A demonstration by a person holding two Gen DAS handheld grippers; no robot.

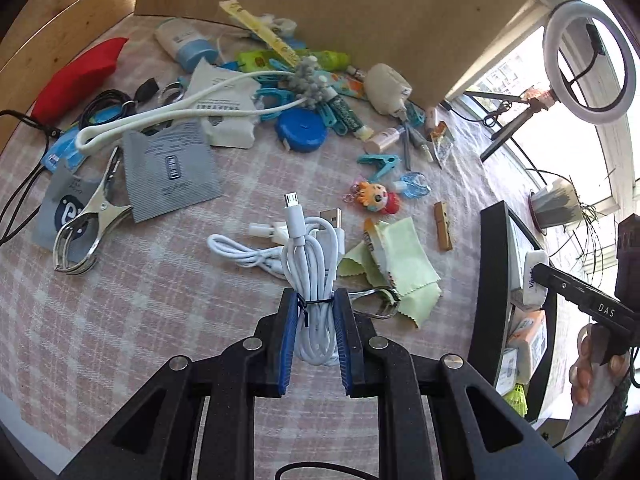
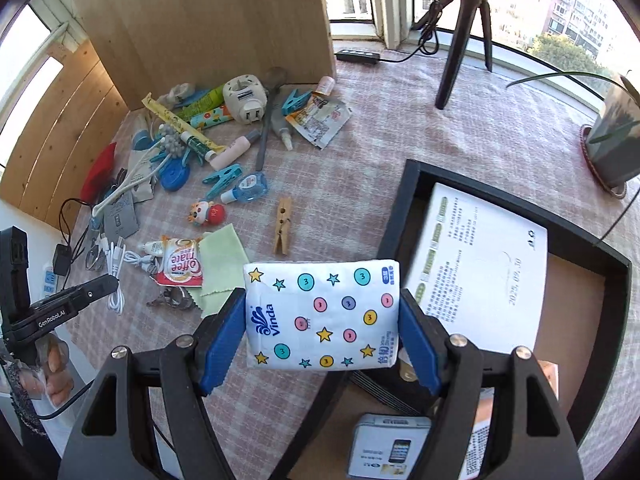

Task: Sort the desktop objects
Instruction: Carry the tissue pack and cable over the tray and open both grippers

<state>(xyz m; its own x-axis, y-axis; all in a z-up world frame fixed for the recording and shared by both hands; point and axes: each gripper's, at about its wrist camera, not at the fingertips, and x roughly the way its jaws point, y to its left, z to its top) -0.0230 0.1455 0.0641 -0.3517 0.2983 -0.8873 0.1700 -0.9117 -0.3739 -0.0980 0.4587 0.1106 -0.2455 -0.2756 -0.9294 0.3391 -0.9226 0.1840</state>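
Observation:
My left gripper (image 1: 316,300) is shut on a coiled white USB cable (image 1: 314,264) tied with a black twist tie, held a little above the pink checked tablecloth (image 1: 140,320). My right gripper (image 2: 322,312) is shut on a Vinda tissue pack (image 2: 322,316) with stars and dots, held at the left edge of the black tray (image 2: 400,208). The tray holds a white printed sheet (image 2: 488,264) and a small box (image 2: 388,448). Loose items lie on the cloth: a wooden clothespin (image 2: 283,225), a green cloth (image 2: 222,258), a Coffee mate sachet (image 2: 180,266), a toy figure (image 2: 206,213).
A wooden box wall (image 2: 208,20) stands behind a pile of clips, tubes and a plug (image 2: 245,98). A tripod (image 2: 464,32) and a potted plant (image 2: 616,136) stand at the back right. A large metal clip (image 1: 88,220), grey pouches and a red cloth (image 1: 80,76) lie on the left.

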